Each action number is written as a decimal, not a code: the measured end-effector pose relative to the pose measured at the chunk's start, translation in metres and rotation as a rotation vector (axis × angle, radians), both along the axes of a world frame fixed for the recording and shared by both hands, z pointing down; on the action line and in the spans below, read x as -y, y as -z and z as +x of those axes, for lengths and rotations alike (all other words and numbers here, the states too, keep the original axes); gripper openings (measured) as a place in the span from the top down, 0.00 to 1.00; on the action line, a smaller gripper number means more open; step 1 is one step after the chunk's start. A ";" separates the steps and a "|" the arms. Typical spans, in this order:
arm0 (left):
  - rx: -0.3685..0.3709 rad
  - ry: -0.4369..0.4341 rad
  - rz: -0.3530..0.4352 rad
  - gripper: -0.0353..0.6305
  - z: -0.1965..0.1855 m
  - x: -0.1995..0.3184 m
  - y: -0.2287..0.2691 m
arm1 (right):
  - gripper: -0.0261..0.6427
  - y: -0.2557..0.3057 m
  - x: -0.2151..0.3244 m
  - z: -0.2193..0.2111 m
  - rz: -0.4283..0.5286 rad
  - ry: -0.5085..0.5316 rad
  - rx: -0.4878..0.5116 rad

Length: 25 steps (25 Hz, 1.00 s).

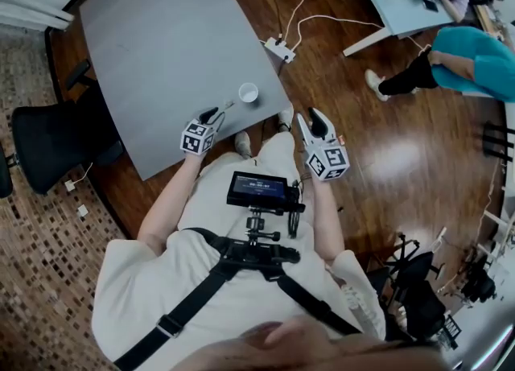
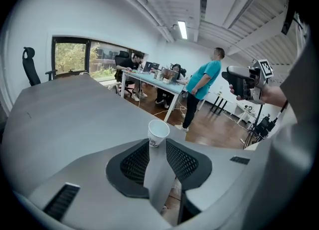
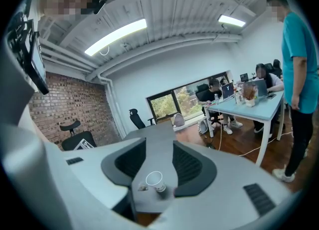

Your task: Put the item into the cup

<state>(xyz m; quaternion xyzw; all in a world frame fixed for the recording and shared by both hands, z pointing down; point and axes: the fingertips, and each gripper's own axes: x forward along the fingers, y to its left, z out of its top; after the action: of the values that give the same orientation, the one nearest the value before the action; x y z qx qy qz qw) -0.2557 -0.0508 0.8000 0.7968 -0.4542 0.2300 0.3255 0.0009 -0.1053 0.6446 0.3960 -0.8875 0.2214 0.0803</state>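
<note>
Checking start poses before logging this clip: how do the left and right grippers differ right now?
The left gripper has its tips over the table edge, close to the cup. The right gripper is off the table, over the floor. In the left gripper view the cup looks larger than in the right gripper view. Both have their jaws apart and hold nothing.

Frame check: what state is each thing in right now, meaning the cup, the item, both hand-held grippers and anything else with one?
cup: upright on the grey table, mouth open, looks empty.
item: lying on the table beside the cup, not in it.
left hand-held gripper: jaws apart, nothing between them.
right hand-held gripper: jaws apart, empty, held beyond the table's edge.
chest monitor: screen lit.
</note>
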 end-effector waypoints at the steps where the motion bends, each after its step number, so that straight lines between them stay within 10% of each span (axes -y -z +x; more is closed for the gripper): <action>1: 0.010 -0.004 -0.006 0.79 -0.001 -0.001 -0.005 | 0.69 0.000 0.001 -0.001 0.000 0.007 -0.001; 25: 0.253 -0.172 -0.259 0.79 0.002 0.056 -0.159 | 0.69 -0.048 0.119 0.017 -0.089 0.106 -0.041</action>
<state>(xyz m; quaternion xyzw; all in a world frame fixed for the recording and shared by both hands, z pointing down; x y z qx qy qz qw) -0.2541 -0.1063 0.9589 0.7488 -0.3884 0.4119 0.3446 0.0176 -0.2243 0.6924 0.3490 -0.8946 0.2480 0.1278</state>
